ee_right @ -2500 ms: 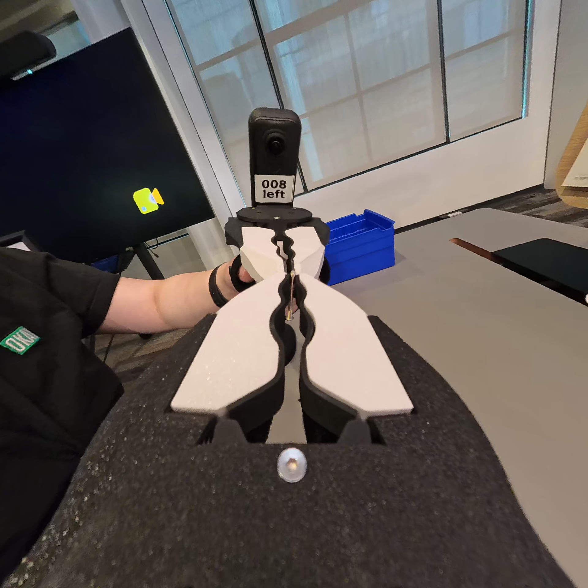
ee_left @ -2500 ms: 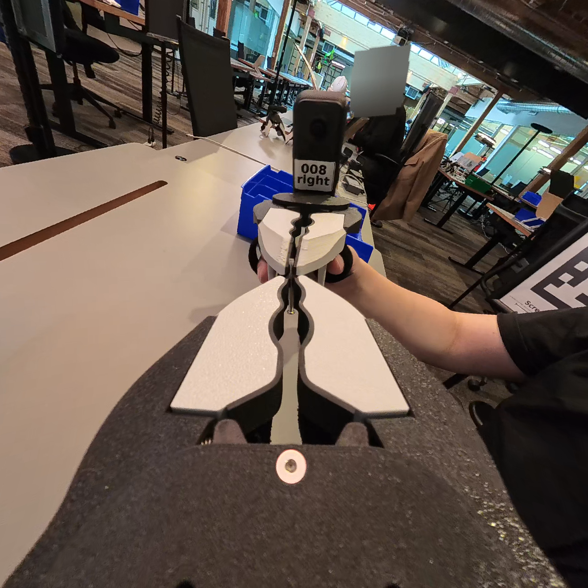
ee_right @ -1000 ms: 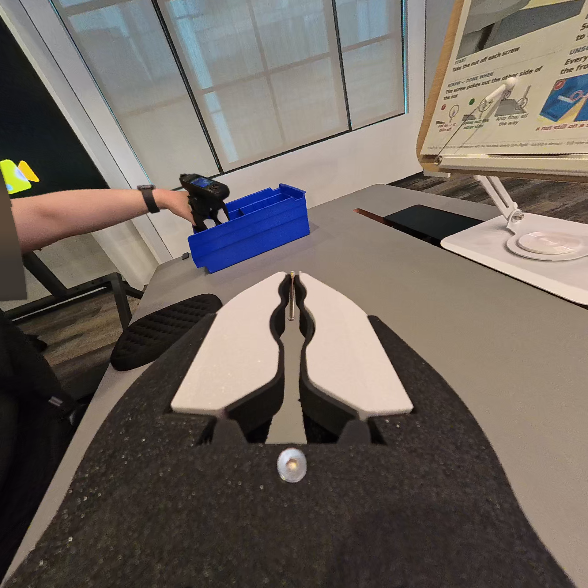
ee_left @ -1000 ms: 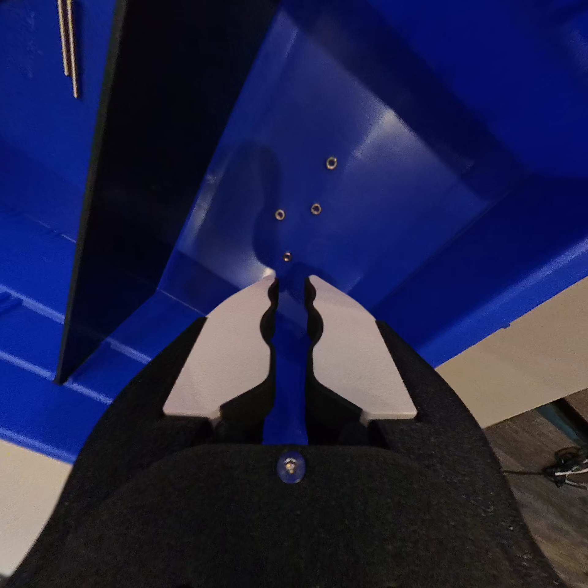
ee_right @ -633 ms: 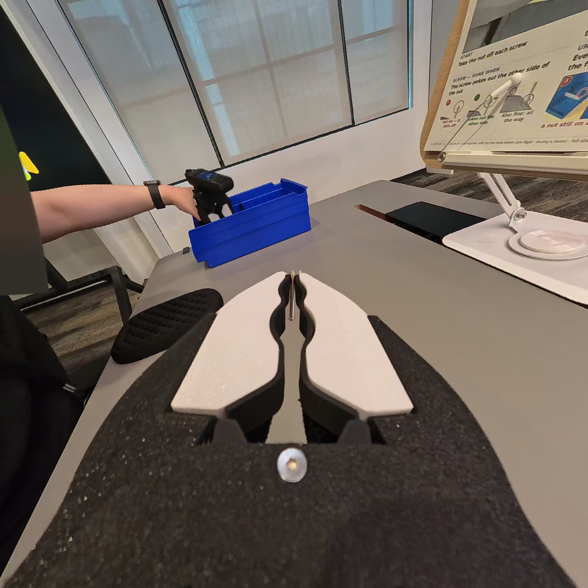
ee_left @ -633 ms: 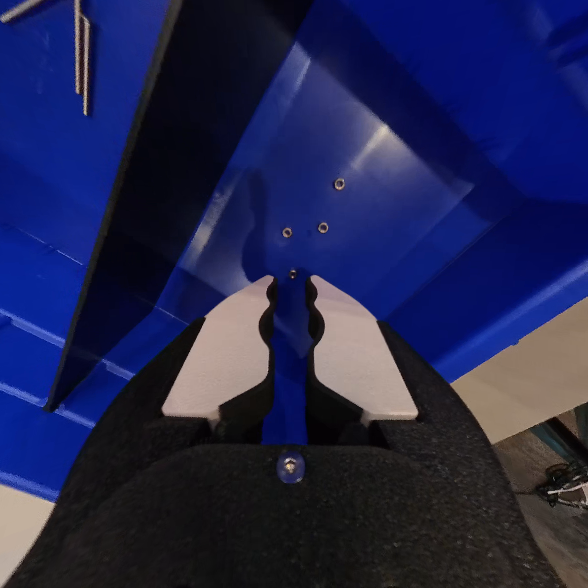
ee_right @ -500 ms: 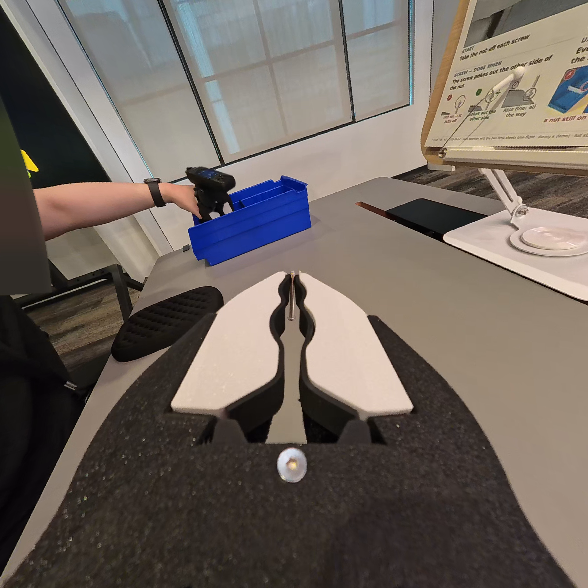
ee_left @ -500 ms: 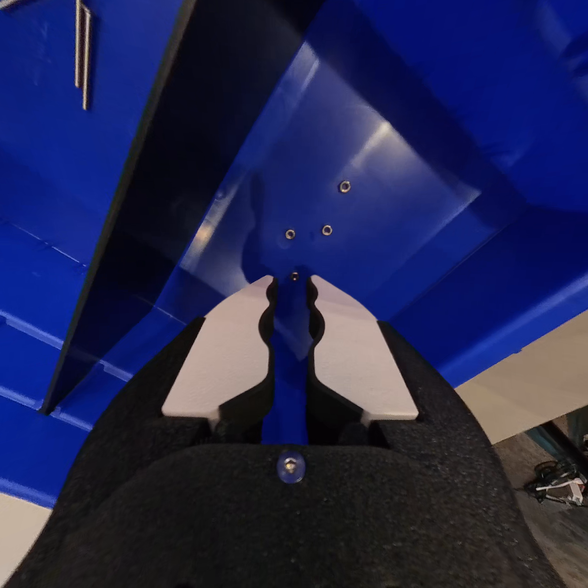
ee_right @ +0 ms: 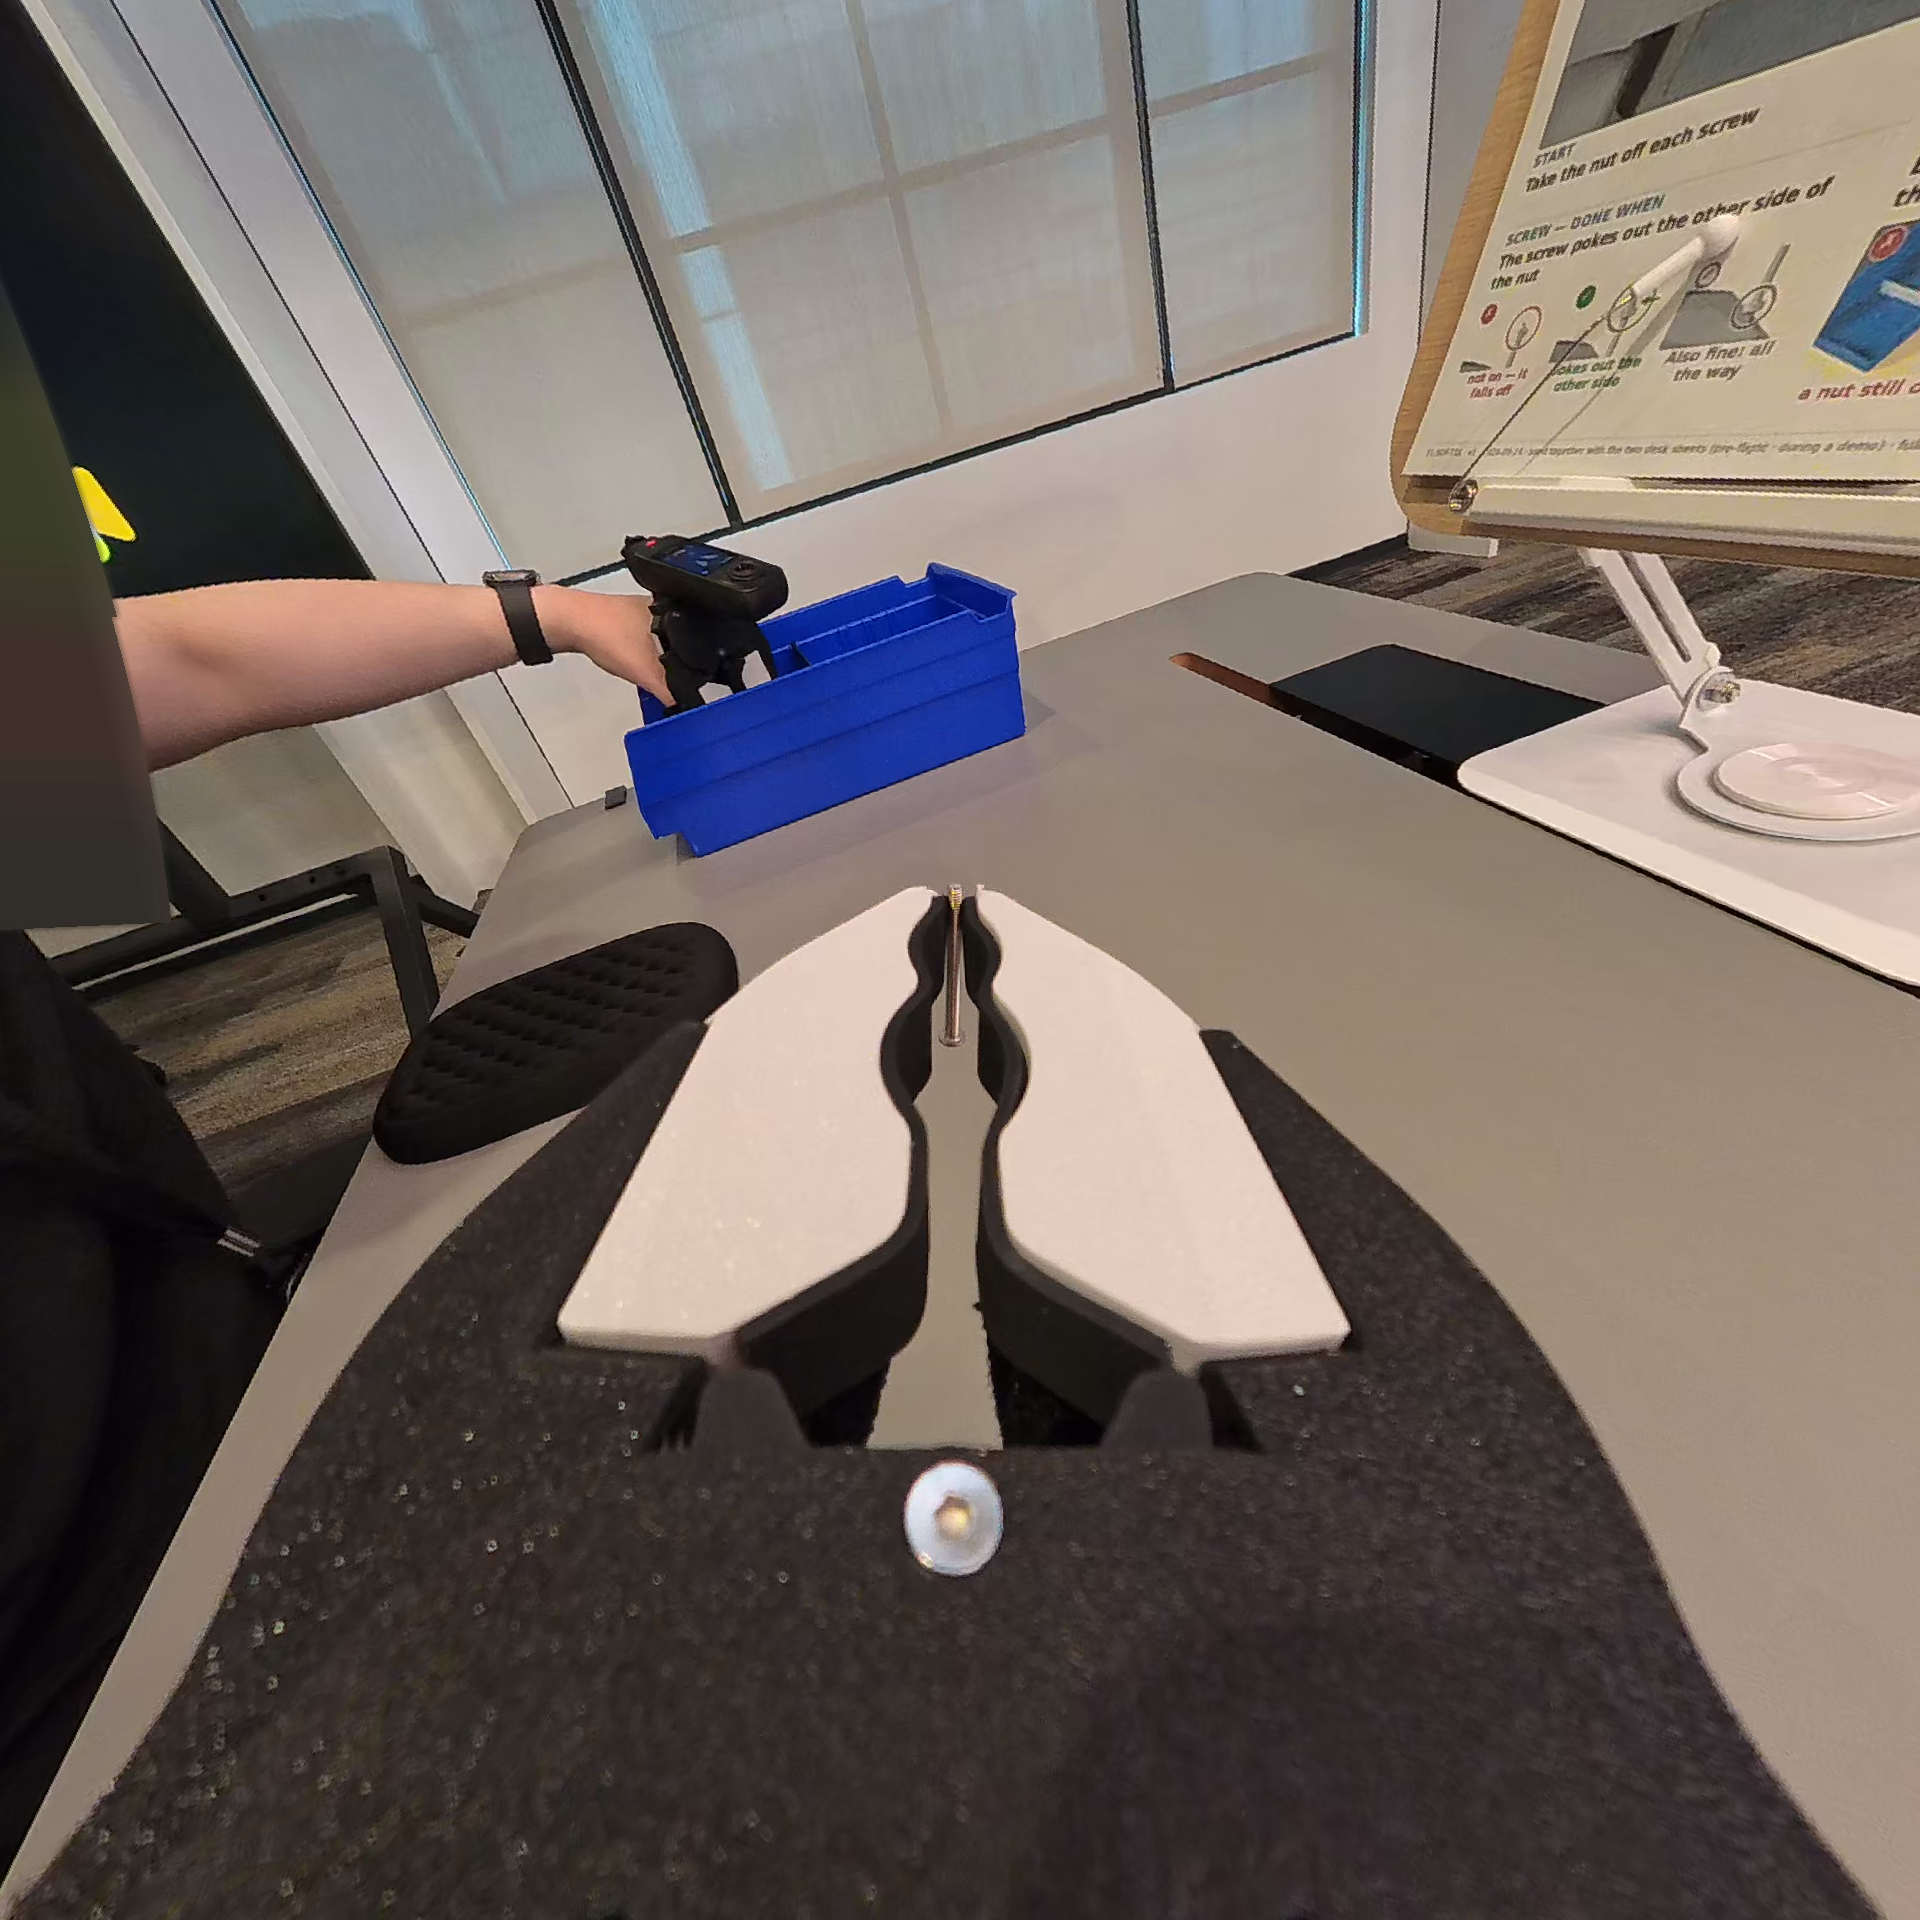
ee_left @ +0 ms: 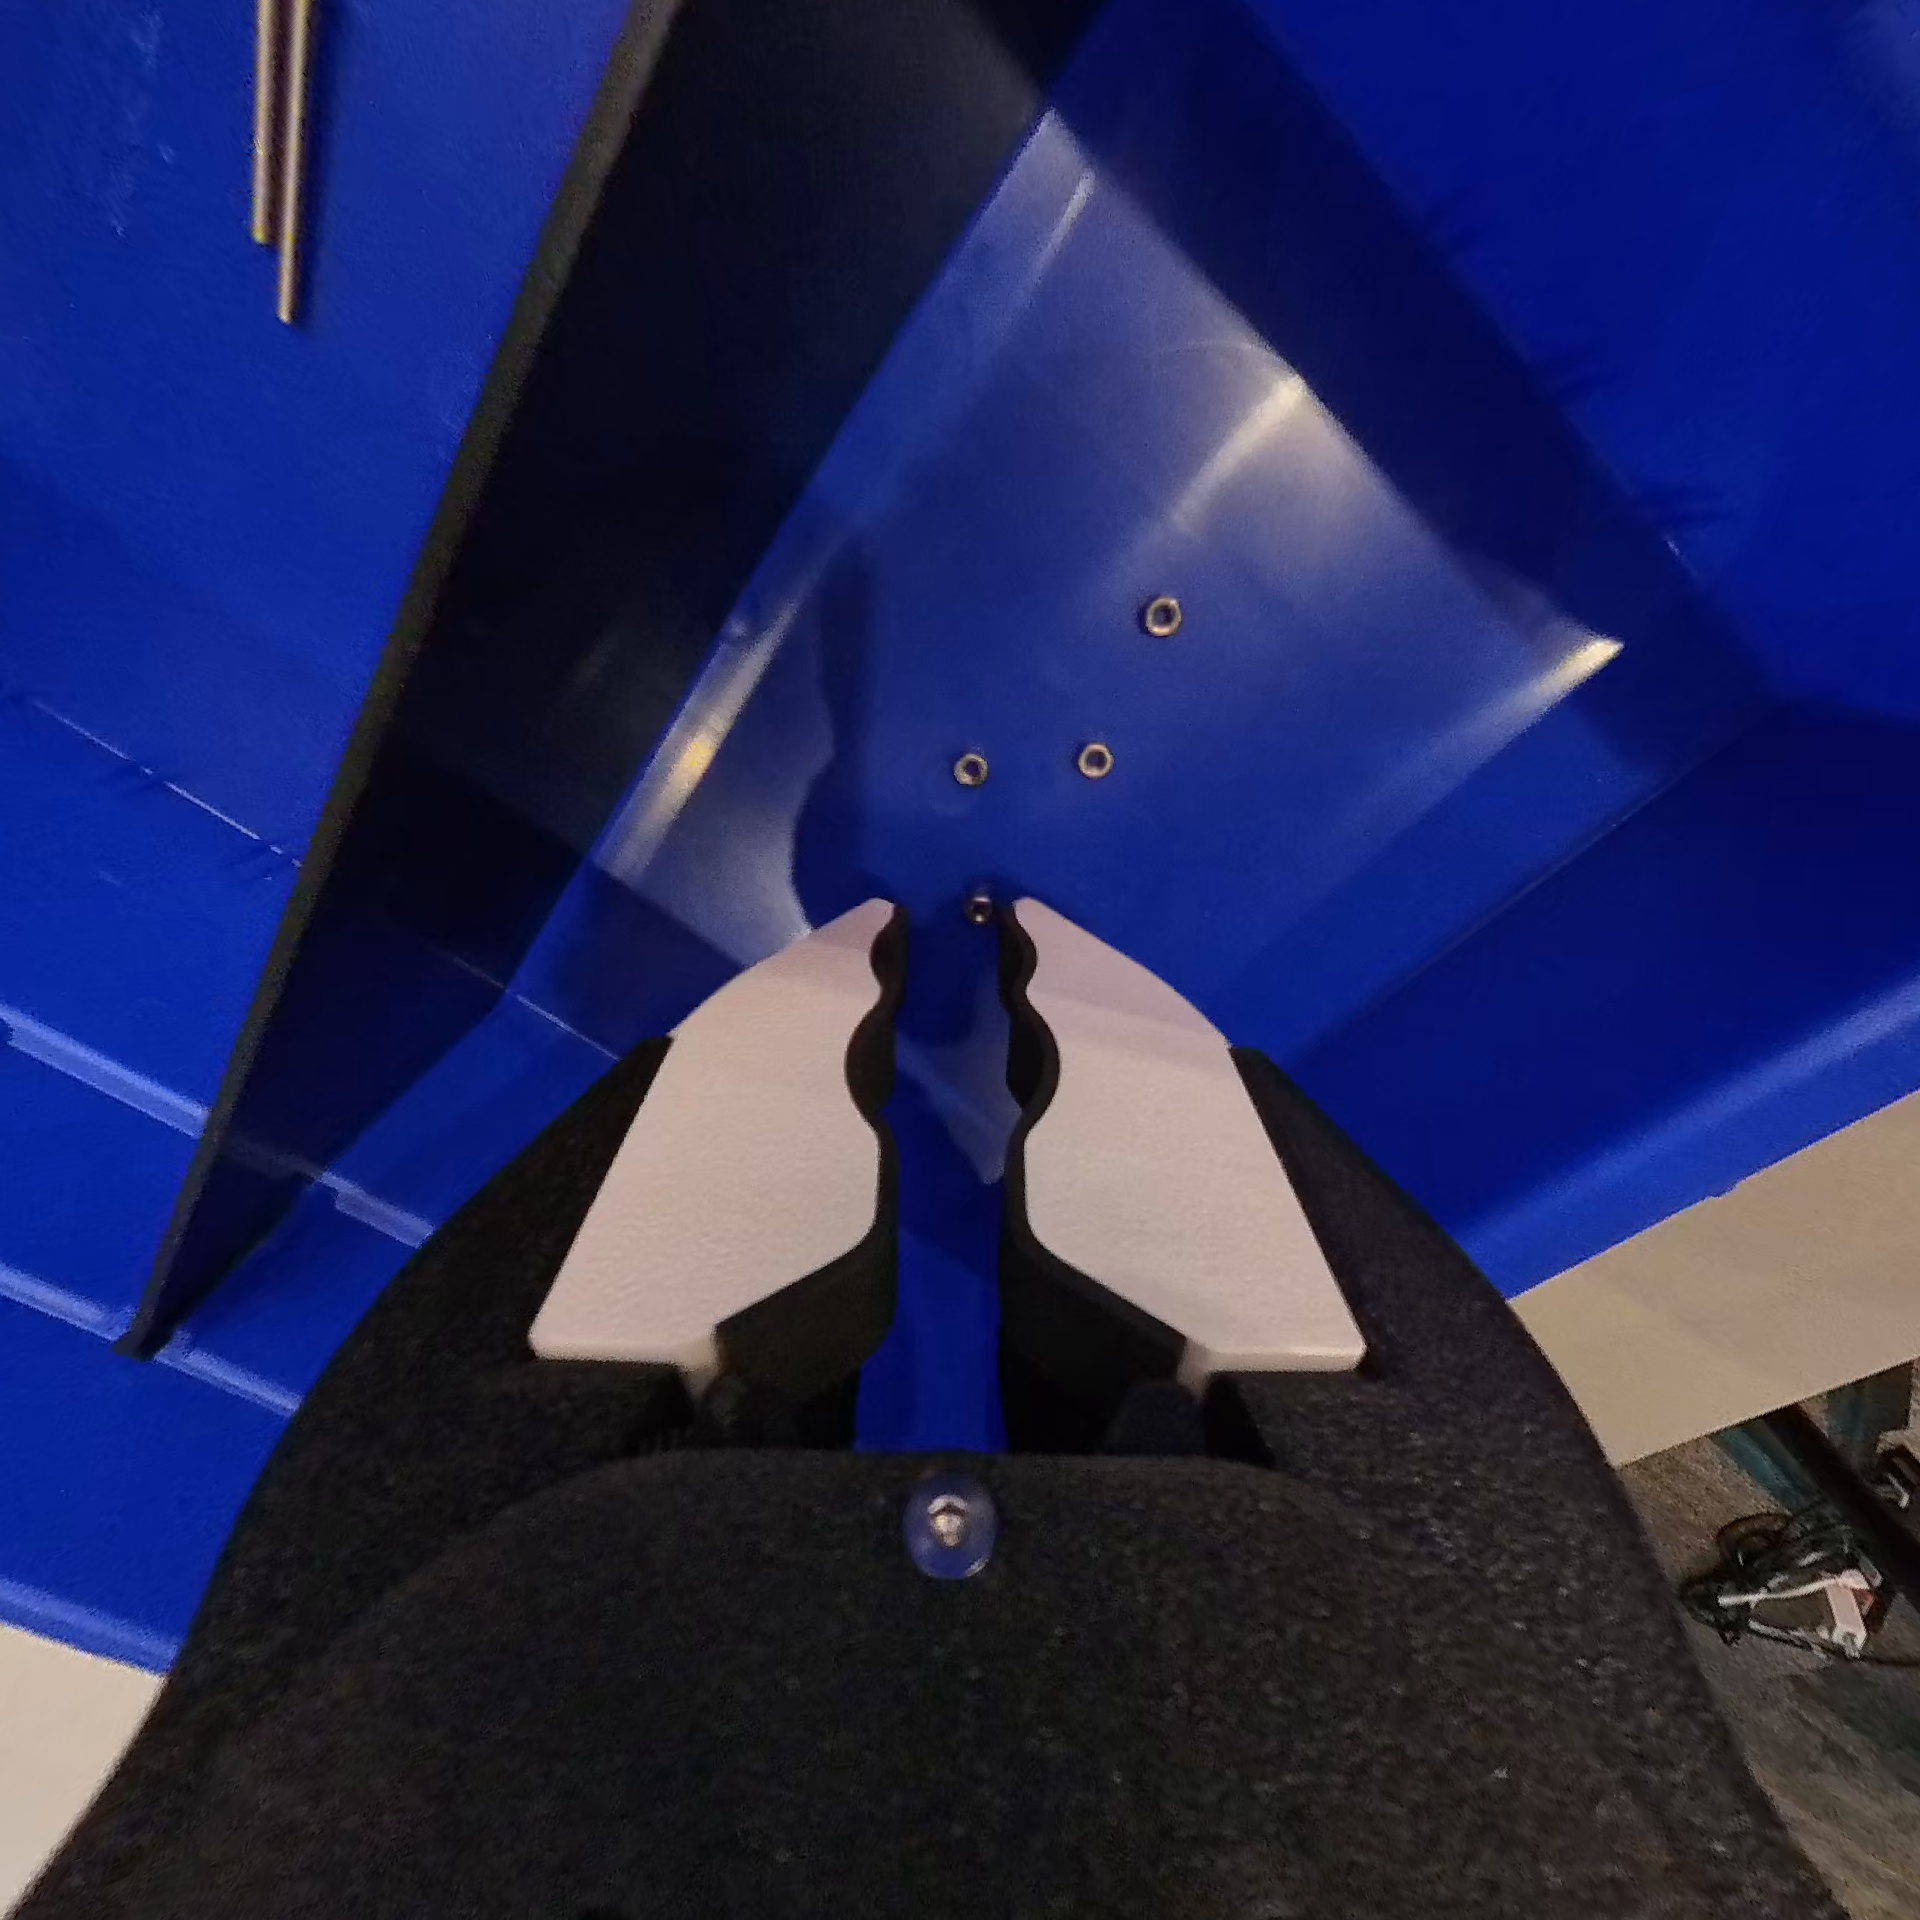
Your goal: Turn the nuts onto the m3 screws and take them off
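Since half a second earlier the left gripper (ee_left: 948, 912) had eased slightly nearer the bin (ee_left: 1351, 935) floor, so the nearest nut (ee_left: 977, 910) now sat between its fingertips. Its jaws were released, with a clear gap, and whether they touched that nut could not be told. Three more nuts (ee_left: 1093, 760) lay on the floor just beyond the tips. Two screws (ee_left: 278, 156) lay side by side in the neighbouring compartment, far up and left of the jaws, past a black divider (ee_left: 582, 520). The right gripper (ee_right: 954, 899) hovered over the grey desk (ee_right: 1299, 935), jaws clenched on a screw (ee_right: 952, 966) lying lengthwise between them, tip forward. Ahead and left of these jaws, the bin stood on the desk.
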The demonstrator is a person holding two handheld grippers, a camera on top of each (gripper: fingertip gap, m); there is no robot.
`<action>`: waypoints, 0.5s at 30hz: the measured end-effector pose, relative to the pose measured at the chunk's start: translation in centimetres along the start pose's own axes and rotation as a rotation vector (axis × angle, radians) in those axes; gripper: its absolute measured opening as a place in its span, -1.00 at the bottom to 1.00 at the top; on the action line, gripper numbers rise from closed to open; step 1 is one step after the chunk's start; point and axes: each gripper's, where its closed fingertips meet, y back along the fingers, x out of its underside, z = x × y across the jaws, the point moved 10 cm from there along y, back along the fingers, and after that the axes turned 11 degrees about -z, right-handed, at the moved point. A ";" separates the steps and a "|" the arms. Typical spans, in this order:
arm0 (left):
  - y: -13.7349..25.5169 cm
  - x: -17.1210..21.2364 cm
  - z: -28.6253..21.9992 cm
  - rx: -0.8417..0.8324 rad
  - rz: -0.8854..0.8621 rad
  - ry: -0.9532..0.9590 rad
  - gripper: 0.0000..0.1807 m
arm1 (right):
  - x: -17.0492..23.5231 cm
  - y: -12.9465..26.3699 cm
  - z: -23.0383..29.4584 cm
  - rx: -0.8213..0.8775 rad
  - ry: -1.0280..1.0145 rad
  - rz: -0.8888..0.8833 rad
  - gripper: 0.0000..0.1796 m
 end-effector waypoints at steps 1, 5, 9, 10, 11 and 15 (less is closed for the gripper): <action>0.0 0.0 0.0 0.004 -0.001 0.004 -0.82 | 0.0 0.0 0.0 -0.001 -0.001 0.001 -0.97; -0.1 -0.1 0.0 0.023 -0.015 0.022 -0.86 | 0.1 0.0 0.0 -0.003 0.003 0.011 -0.97; -0.1 0.0 -0.1 0.027 -0.017 0.032 -0.90 | 0.0 -0.1 0.1 -0.007 0.005 0.014 -0.97; 0.0 0.1 -0.1 0.027 -0.012 0.038 -0.89 | 0.1 -0.1 0.1 -0.009 0.005 0.014 -0.97; 0.0 0.1 0.0 0.026 -0.007 0.042 -0.86 | 0.1 -0.1 0.1 -0.009 0.006 0.015 -0.97; 0.0 0.2 0.0 0.032 -0.005 0.047 -0.86 | 0.0 -0.2 0.2 -0.011 0.009 0.017 -0.97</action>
